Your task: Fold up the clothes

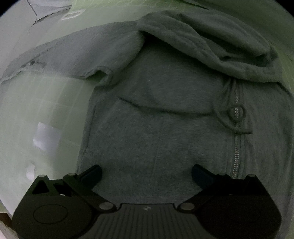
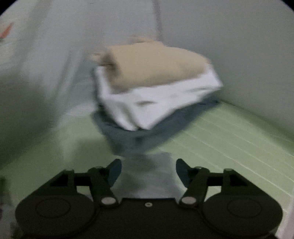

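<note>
A grey zip hoodie [image 1: 161, 128] lies flat, front up, on the green mat [image 1: 46, 110]. Its hood [image 1: 211, 42] is bunched at the top right, one sleeve [image 1: 64, 55] stretches left, and the zipper [image 1: 236, 147] runs down the right side. My left gripper [image 1: 146, 172] points down over the hoodie's lower body, open, nothing between its fingers. In the blurred right wrist view my right gripper [image 2: 148, 166] is open above a pale grey bit of cloth [image 2: 148, 176]; the pads do not press on it. Ahead stands a folded stack: tan garment [image 2: 152, 66], white garment [image 2: 161, 103], dark blue-grey garment [image 2: 128, 136].
The stack sits in a corner where pale walls [image 2: 229, 46] meet, at the far end of the lined green mat [image 2: 229, 143]. White sheets or fabric [image 1: 27, 20] lie beyond the sleeve at the top left, with a small ring shape [image 1: 72, 14] beside them.
</note>
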`<state>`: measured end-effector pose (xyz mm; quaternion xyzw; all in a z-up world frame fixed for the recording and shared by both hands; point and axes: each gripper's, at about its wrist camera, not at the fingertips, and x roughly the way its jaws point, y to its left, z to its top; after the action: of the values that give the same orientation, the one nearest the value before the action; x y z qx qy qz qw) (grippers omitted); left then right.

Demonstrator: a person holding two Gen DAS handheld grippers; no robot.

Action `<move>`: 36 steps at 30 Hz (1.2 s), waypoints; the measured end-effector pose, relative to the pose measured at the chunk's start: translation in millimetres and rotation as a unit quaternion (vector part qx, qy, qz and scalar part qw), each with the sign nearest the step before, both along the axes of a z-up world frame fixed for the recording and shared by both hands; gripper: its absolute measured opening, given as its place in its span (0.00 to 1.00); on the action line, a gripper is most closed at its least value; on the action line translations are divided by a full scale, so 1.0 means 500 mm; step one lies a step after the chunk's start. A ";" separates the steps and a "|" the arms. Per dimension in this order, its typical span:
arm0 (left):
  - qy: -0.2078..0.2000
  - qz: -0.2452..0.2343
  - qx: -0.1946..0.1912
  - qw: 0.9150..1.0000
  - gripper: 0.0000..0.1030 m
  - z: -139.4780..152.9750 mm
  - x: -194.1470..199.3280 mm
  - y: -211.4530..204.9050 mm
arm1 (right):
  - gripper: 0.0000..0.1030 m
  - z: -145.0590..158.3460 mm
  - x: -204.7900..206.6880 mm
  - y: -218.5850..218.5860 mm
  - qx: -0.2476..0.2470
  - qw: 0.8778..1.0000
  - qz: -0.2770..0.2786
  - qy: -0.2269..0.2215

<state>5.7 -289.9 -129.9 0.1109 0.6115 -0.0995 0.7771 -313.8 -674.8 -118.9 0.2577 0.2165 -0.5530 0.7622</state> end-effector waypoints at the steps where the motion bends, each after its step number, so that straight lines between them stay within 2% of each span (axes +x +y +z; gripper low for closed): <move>1: 0.000 0.001 -0.001 1.000 1.00 -0.001 0.001 -0.001 | 0.74 -0.004 0.021 -0.010 0.008 1.000 0.018 0.001; 3: 0.001 0.001 -0.003 1.000 1.00 -0.002 0.004 -0.001 | 0.78 -0.024 0.074 -0.032 0.034 0.997 0.053 0.037; 6: 0.002 0.003 -0.007 1.000 1.00 -0.005 0.008 0.000 | 0.77 -0.063 0.134 -0.055 0.062 0.988 0.076 0.123; 8: 0.002 0.003 -0.009 1.000 1.00 -0.007 0.009 0.003 | 0.77 -0.080 0.141 -0.066 0.074 0.985 0.067 0.142; 10: 0.002 0.003 -0.011 1.000 1.00 -0.008 0.011 0.002 | 0.76 -0.093 0.135 -0.080 0.092 0.984 0.055 0.142; 13: 0.003 0.004 -0.012 1.000 1.00 -0.011 0.016 -0.001 | 0.66 -0.104 0.112 -0.088 0.110 0.985 0.055 0.121; 15: 0.003 0.003 -0.013 1.000 1.00 -0.012 0.019 -0.004 | 0.40 -0.105 0.094 -0.088 0.099 0.988 0.054 0.103; 16: 0.003 0.003 -0.013 1.000 1.00 -0.013 0.020 -0.005 | 0.38 -0.105 0.084 -0.088 0.094 0.990 0.053 0.095; 18: 0.003 0.003 -0.013 1.000 1.00 -0.015 0.023 -0.008 | 0.19 -0.097 0.065 -0.090 0.098 0.992 0.049 0.063; 21: 0.003 0.003 -0.013 1.000 1.00 -0.017 0.027 -0.010 | 0.11 -0.062 0.028 -0.091 0.081 0.996 0.035 -0.001; 22: 0.003 0.002 -0.013 1.000 1.00 -0.017 0.029 -0.010 | 0.11 -0.040 0.011 -0.085 0.063 0.997 0.034 -0.032; 23: 0.002 0.002 -0.013 1.000 1.00 -0.018 0.030 -0.012 | 0.11 -0.014 -0.016 -0.075 0.039 0.995 0.036 -0.086; 25: 0.001 0.003 -0.013 1.000 1.00 -0.020 0.032 -0.015 | 0.10 0.021 -0.079 -0.052 0.003 0.978 0.038 -0.203; 27: -0.001 0.003 -0.014 1.000 1.00 -0.022 0.035 -0.018 | 0.10 0.034 -0.132 -0.029 -0.013 0.964 0.025 -0.265; 28: -0.002 0.003 -0.014 1.000 1.00 -0.023 0.036 -0.020 | 0.10 0.025 -0.151 -0.021 -0.010 0.962 0.017 -0.272; 29: -0.002 0.003 -0.014 1.000 1.00 -0.024 0.038 -0.022 | 0.10 0.007 -0.164 -0.013 0.003 0.965 0.008 -0.262; 32: -0.003 0.002 -0.014 1.000 1.00 -0.027 0.043 -0.028 | 0.11 -0.063 -0.164 0.004 0.068 0.986 -0.010 -0.153; 34: -0.003 0.002 -0.014 1.000 1.00 -0.029 0.046 -0.032 | 0.13 -0.094 -0.152 0.023 0.099 0.991 -0.010 -0.093; 36: -0.002 0.002 -0.014 1.000 1.00 -0.031 0.051 -0.037 | 0.25 -0.101 -0.140 0.041 0.107 0.992 -0.012 -0.063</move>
<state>31.0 -308.2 -145.5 0.0990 0.6084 -0.1058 0.7803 -383.5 -654.1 -169.5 0.3746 0.2231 -0.5183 0.7357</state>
